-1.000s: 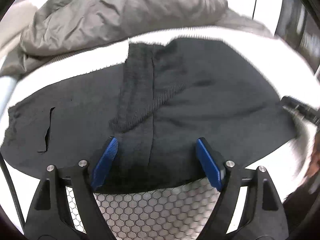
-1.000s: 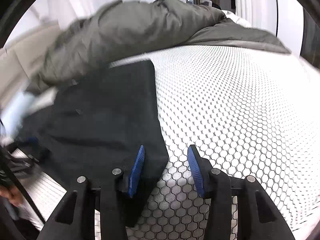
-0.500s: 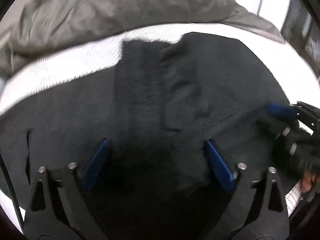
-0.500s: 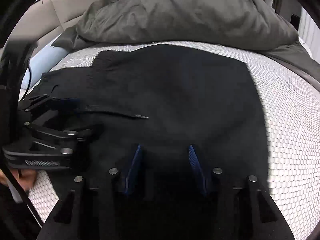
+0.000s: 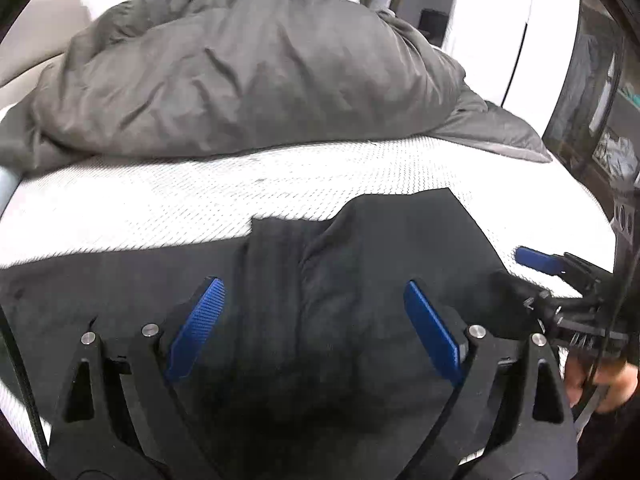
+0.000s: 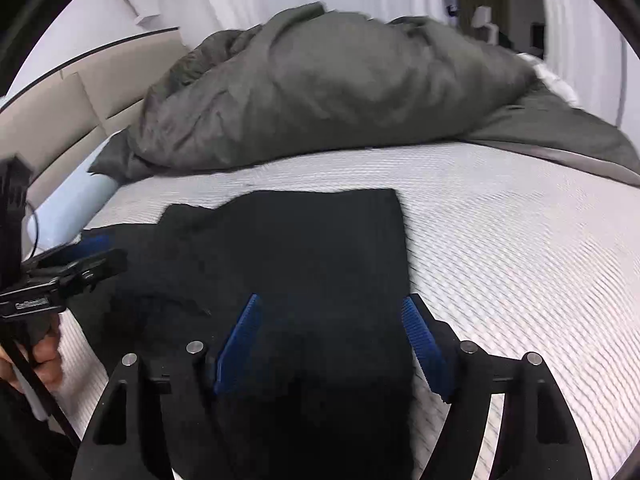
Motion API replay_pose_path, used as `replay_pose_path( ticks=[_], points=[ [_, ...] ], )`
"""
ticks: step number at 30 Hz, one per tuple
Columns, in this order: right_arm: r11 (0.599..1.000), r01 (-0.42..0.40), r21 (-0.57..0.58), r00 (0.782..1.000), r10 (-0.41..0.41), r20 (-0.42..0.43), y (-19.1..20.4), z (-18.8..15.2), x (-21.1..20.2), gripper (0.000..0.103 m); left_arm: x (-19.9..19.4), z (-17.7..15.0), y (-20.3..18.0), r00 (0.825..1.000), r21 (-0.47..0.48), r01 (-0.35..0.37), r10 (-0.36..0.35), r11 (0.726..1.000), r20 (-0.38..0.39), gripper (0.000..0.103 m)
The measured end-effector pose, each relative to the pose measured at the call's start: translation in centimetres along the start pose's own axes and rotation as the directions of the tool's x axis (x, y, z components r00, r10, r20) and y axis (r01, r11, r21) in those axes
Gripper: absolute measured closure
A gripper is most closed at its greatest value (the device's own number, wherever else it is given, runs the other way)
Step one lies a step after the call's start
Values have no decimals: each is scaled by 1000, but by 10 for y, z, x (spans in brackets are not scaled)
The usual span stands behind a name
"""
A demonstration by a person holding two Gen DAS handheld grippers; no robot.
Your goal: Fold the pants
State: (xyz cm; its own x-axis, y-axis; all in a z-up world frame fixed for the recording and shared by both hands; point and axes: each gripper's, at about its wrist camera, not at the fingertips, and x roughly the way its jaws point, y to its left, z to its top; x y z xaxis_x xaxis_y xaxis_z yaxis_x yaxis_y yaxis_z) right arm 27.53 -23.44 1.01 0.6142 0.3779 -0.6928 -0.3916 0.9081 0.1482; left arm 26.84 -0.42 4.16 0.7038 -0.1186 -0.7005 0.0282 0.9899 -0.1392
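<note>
- One pair of black pants (image 5: 360, 280)
- One grey duvet (image 5: 248, 68)
- One white mattress (image 6: 500, 248)
- Two grippers: left gripper (image 5: 312, 320), right gripper (image 6: 332, 336)

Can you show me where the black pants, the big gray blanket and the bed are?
black pants (image 6: 320, 248): right wrist view, flat middle of cloth.
gray blanket (image 5: 248, 68): left wrist view, top of heap.
bed (image 6: 520, 240): right wrist view, bare white cover.

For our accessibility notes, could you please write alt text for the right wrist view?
Black pants lie on a white mattress, under the open right gripper. A grey duvet is heaped behind; the left gripper enters at left.
</note>
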Motion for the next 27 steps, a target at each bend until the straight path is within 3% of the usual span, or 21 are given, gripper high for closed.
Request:
replay_pose_path(
  ticks=[2,5,7,9,11,12,14,16,20,24,26,27],
  points=[
    [999,-38,-27,999,37,-34,7,-2,14,29,21,4,-5,999,31,-40,41,999,-6,17],
    [995,1,-104,989,-16,-149,23,1,63,44,68,-3,2,982,44,-103,109,994,-155,32],
    [984,34,-175,983,-64,-172,26,-3,77,48,89,-7,22,978,-51,-34,23,998,-209,31],
    [982,56,-178,981,-87,-171,20,0,74,50,91,-6,38,977,-130,12,-39,991,-208,29],
    [972,168,-163,971,-192,-144,1,3,68,50,91,-5,46,976,-150,26,-57,988,-209,27],
    [973,179,-143,970,-199,-140,-9,3,66,50,91,-6,47,975,-155,34,-67,987,-211,27],
    [989,131,-62,981,-138,-134,-30,0,63,50,90,-7,47,974,-157,38,-72,987,-216,26],
    [987,158,-39,977,-162,-138,-43,-3,58,44,87,-6,49,972,-163,29,-66,986,-223,25],
    [992,126,1,982,-125,-139,-54,-5,58,40,62,1,67,982,-206,-15,-24,978,-187,25],
    [990,142,-13,980,-143,-136,-50,-5,59,37,38,20,82,998,-256,-3,-13,967,-61,25],
    [990,143,-21,980,-144,-136,-45,-3,67,33,46,31,85,999,-263,21,-29,965,-27,32],
    [989,146,-22,980,-147,-135,-45,-2,67,33,54,34,85,998,-280,36,-48,959,-36,44]
  ],
)
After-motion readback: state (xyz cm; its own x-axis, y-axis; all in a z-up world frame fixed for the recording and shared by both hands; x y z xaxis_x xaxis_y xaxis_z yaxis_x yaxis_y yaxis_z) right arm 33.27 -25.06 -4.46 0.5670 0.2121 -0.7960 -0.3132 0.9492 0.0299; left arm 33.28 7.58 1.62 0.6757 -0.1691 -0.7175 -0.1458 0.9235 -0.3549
